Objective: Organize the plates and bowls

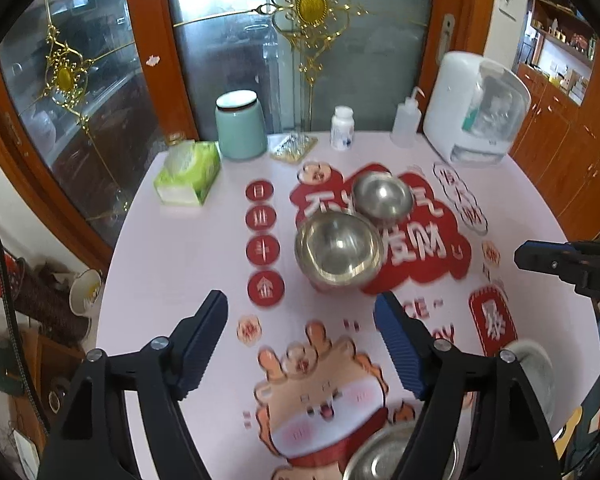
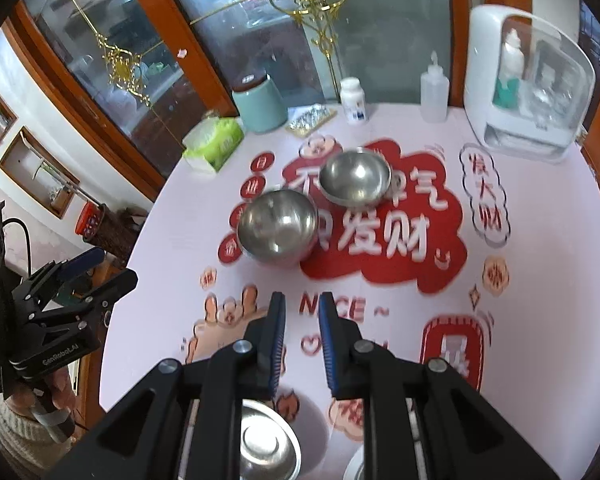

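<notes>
left tongs (image 1: 300, 344) wide apart and empty, right tongs (image 2: 302, 344) nearly closed, empty, over "nice" on tablecloth (image 2: 540, 280)

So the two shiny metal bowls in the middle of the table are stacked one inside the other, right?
Not stacked. The nearer metal bowl and the farther metal bowl stand side by side on the table, each empty. The right wrist view shows it; they are shiny metal and mid-table.

Round table (image 1: 168, 264) (pink printed cover) bears two steel bowls (image 1: 338, 246), tissue pack (image 1: 188, 174), jar (image 1: 241, 125).

Three steel bowls (image 1: 338, 249) (image 1: 382, 196) (image 1: 384, 456); one white plate (image 1: 534, 364); two bottles (image 1: 342, 128) (image 1: 406, 122).
</notes>
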### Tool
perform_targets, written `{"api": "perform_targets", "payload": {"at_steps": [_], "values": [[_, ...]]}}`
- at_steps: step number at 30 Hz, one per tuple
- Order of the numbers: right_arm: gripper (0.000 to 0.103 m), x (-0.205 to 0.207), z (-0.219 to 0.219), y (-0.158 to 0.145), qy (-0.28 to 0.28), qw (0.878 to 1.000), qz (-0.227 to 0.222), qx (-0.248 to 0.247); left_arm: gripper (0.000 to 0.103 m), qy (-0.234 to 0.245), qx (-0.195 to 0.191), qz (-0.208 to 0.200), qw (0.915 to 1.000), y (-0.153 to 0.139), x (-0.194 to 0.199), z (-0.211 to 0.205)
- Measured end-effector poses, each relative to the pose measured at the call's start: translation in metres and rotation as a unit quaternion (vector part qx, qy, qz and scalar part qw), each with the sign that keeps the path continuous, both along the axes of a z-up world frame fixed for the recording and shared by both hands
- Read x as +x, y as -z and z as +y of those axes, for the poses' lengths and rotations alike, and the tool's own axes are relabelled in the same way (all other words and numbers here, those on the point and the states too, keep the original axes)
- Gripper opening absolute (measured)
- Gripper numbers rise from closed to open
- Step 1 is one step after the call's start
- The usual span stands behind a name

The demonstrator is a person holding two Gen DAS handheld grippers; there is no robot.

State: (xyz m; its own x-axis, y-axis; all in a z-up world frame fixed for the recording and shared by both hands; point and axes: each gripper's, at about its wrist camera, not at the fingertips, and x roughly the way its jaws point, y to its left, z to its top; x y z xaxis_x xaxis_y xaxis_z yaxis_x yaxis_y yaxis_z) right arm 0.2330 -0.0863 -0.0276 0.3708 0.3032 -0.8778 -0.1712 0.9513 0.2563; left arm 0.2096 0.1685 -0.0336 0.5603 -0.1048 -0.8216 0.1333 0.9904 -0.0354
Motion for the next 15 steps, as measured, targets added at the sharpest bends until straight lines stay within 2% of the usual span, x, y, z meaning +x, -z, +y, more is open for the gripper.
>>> {"api": "perform_targets", "payload": {"at_steps": [3, 5, 9, 15], "values": [[0.022, 0.026, 0.004, 0.002, -0.002, 1.0, 0.007, 0.001, 0.079, -0.007, -0.012, 0.005, 0.9999, 0.001, 0.028, 0.003], [0.03, 0.043, 0.008, 0.008, -0.003, 1.0, 0.013, 0.0, 0.079, -0.012, -0.029, 0.02, 0.9993, 0.007, 0.05, 0.006], [0.03, 0.079, 0.018, 0.032, -0.01, 0.999, 0.022, -0.026, 0.079, -0.025, -0.053, 0.053, 0.9969, 0.033, 0.093, 0.009], [0.03, 0.119, 0.027, 0.09, -0.002, 0.997, 0.077, -0.007, 0.079, -0.038, -0.031, 0.09, 0.9947, 0.089, 0.132, -0.004]]}}
